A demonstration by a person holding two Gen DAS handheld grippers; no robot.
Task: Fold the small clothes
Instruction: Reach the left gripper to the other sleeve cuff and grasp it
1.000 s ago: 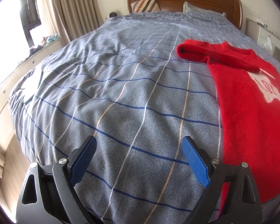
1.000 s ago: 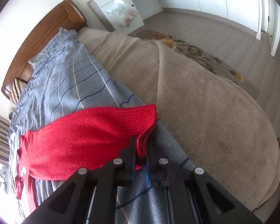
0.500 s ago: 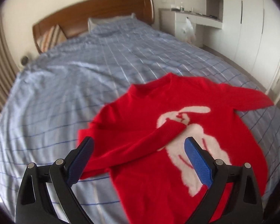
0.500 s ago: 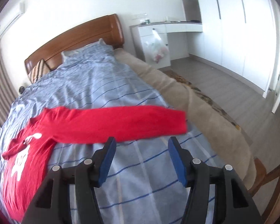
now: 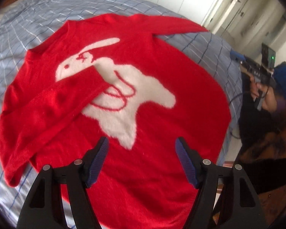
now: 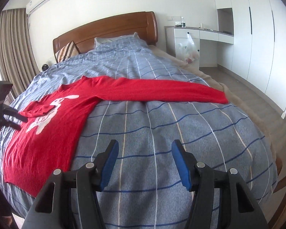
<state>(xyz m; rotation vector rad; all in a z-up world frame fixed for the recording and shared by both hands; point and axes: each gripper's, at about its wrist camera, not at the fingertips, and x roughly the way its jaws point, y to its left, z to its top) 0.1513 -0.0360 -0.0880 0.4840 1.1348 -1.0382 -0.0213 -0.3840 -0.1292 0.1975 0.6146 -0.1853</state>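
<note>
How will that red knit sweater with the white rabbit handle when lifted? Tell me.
The red knit sweater will probably go floppy: it lies flat, one sleeve draped across the white rabbit. Its fuzzy surface likely grips well. The outstretched sleeve would probably dangle.

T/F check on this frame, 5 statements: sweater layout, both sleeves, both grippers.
1. The red sweater lies front up on the checked bedspread, its white rabbit design showing. True.
2. Both sleeves are folded across the chest. False: only the folded sleeve lies over the rabbit; the outstretched sleeve reaches straight toward the bed's edge.
3. The right gripper is shut on the cuff. False: its jaws stand open over bare bedspread, holding nothing.
4. The left gripper is open above the sweater's lower body. True.
5. The sweater is already folded into a compact stack. False: the body is still spread flat.
</note>
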